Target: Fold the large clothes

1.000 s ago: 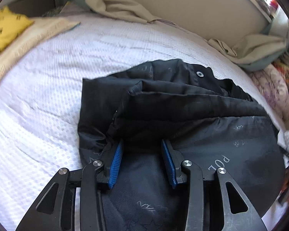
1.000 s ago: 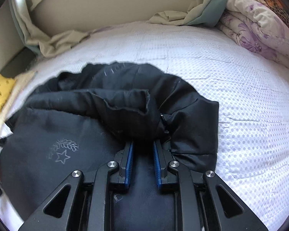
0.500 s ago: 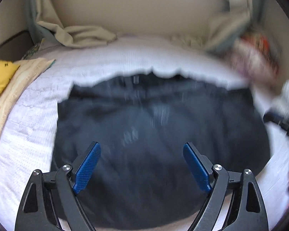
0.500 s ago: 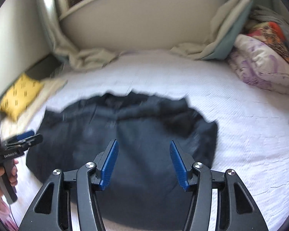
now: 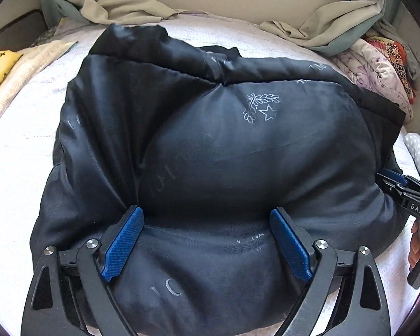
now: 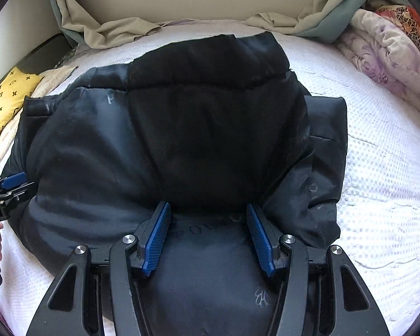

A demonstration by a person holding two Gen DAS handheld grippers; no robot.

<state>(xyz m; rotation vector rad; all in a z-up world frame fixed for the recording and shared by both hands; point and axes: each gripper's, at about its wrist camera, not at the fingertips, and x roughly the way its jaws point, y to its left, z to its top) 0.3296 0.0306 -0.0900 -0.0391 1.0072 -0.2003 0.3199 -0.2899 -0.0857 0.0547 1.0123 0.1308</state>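
Jacket: the black padded jacket (image 5: 210, 145) lies bunched in a puffy mound in the middle of the white mattress (image 6: 378, 168), right under both my tools.
Lie of the jacket: its long side runs left to right across my view; the collar end (image 6: 210, 56) points away from me toward the headboard wall, and a sleeve (image 6: 326, 154) is folded down along the right edge.
Markings: a pale leaf-and-star print (image 5: 261, 106) faces up.
My left gripper (image 5: 207, 240): the jaws are opening, spread wide, blue pads resting on the fabric without pinching it.
My right gripper (image 6: 208, 238): half spread over the near hem, fabric lying between the pads, nothing clamped.
My hands: fingers of my right hand (image 5: 418, 240) show at the edge of the left view.
Around it: a yellow patterned cushion (image 6: 8, 98) on a cream cloth to the left, crumpled beige sheets (image 5: 120, 5) along the far wall, and a floral quilt (image 6: 386, 53) heaped at the right, all apart from the jacket.
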